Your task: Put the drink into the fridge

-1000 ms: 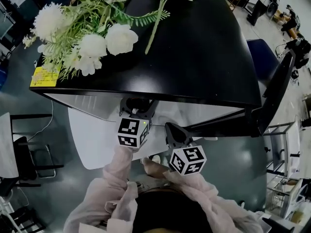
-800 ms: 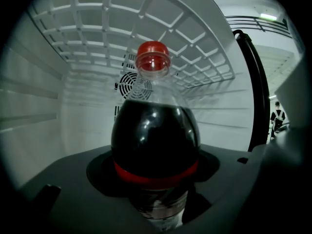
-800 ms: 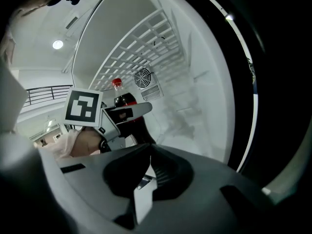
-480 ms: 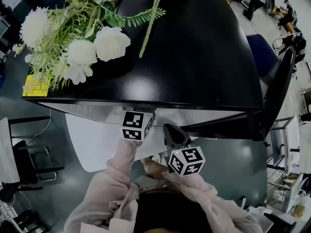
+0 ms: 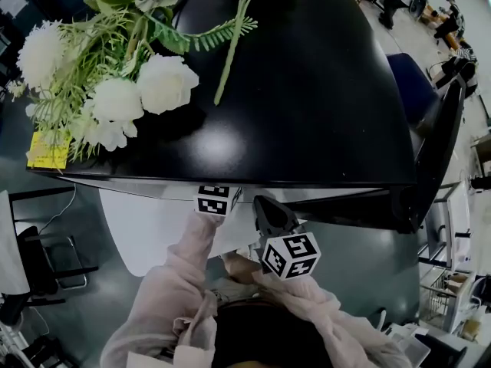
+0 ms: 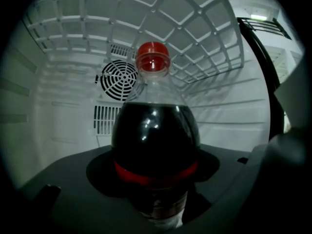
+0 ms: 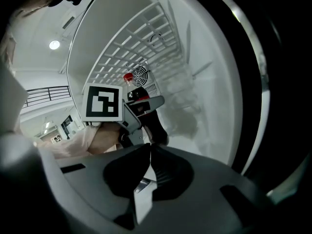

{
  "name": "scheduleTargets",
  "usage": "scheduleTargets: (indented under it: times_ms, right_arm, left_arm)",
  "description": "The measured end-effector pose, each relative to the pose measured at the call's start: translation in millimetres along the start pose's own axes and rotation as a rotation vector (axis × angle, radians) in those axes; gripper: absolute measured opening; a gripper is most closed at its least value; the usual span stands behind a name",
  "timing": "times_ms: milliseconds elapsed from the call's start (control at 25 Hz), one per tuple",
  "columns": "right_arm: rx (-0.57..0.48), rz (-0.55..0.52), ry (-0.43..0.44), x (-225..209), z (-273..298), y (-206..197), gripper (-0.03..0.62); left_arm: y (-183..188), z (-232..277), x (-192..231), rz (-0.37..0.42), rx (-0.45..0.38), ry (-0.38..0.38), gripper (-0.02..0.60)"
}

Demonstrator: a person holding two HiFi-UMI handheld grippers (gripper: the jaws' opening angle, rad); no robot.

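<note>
The drink is a cola bottle (image 6: 155, 145) with a red cap and a red label band. It stands upright between the jaws of my left gripper (image 6: 156, 189), which is shut on its lower body inside the white fridge. The right gripper view shows the same bottle (image 7: 147, 115) deep in the fridge, behind the left gripper (image 7: 139, 112). In the head view only the marker cube of the left gripper (image 5: 217, 200) shows under the black fridge top (image 5: 307, 90). My right gripper (image 7: 148, 152) is shut on nothing, just outside the opening, and its jaws (image 5: 267, 211) point in.
A wire shelf (image 6: 146, 13) runs overhead inside the fridge, with a round fan grille (image 6: 119, 79) on the back wall. The black door (image 5: 437, 152) stands open at the right. Artificial flowers (image 5: 115, 83) and a yellow note (image 5: 46, 150) lie on the fridge top.
My left gripper has pushed forward into the fridge, so its cube is now half hidden under the top edge. The right gripper has barely shifted.
</note>
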State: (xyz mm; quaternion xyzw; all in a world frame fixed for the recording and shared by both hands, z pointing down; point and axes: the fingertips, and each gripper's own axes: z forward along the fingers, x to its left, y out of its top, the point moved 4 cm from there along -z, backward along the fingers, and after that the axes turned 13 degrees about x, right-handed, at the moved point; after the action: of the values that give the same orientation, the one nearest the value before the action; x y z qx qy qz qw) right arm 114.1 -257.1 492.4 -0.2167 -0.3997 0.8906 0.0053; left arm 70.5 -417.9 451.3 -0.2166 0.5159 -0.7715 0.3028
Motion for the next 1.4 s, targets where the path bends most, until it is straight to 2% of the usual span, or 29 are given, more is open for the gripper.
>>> scheduleTargets:
  times_ms: [200, 640, 1080, 1280, 1400]
  right_arm:
    - [-0.002, 0.007, -0.006, -4, -1, -2, 0.014]
    - [-0.007, -0.003, 0.005, 4, -13, -16, 0.014]
    - [-0.020, -0.005, 0.001, 9, -29, -28, 0.014]
    - [-0.027, -0.005, -0.002, 10, -35, -30, 0.014]
    - [-0.023, -0.012, 0.002, 11, -36, -31, 0.014]
  left_arm:
    - [0, 2, -11, 0.076, -0.027, -0.002, 0.318]
    - [-1, 0, -12, 0.079, -0.122, -0.009, 0.319]
    - [-3, 0, -13, 0.091, -0.118, 0.004, 0.319]
    - [-4, 1, -13, 0.100, -0.099, 0.036, 0.321]
    - [-3, -2, -14, 0.081, -0.106, 0.049, 0.348]
